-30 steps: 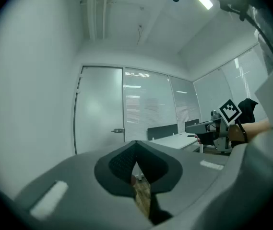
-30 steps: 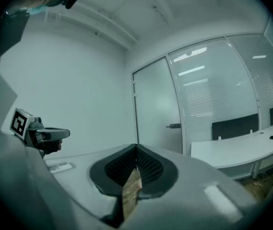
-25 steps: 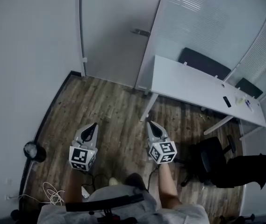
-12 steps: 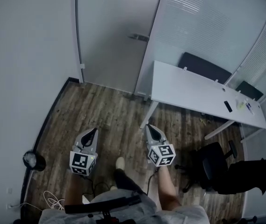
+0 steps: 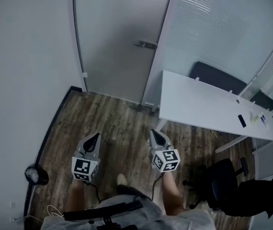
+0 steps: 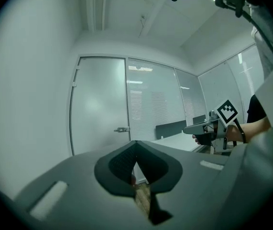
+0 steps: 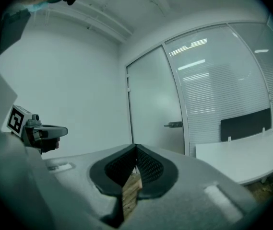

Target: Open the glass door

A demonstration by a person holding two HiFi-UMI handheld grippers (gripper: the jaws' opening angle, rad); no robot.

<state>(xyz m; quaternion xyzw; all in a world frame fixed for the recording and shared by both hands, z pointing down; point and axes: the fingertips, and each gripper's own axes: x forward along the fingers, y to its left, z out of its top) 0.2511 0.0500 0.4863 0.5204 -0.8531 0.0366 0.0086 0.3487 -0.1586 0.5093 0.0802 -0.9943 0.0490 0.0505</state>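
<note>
The grey right gripper [image 7: 136, 150] fills the lower centre, its jaws pressed together with nothing between them. Behind it, mid-frame, stands the frosted glass door [image 7: 155, 104] with a small metal lever handle [image 7: 173, 125]

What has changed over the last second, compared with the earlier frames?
The person has stepped forward toward the glass door, carrying the left gripper and right gripper along. Unchanged: both grippers shut and empty, door closed, its handle untouched.
</note>
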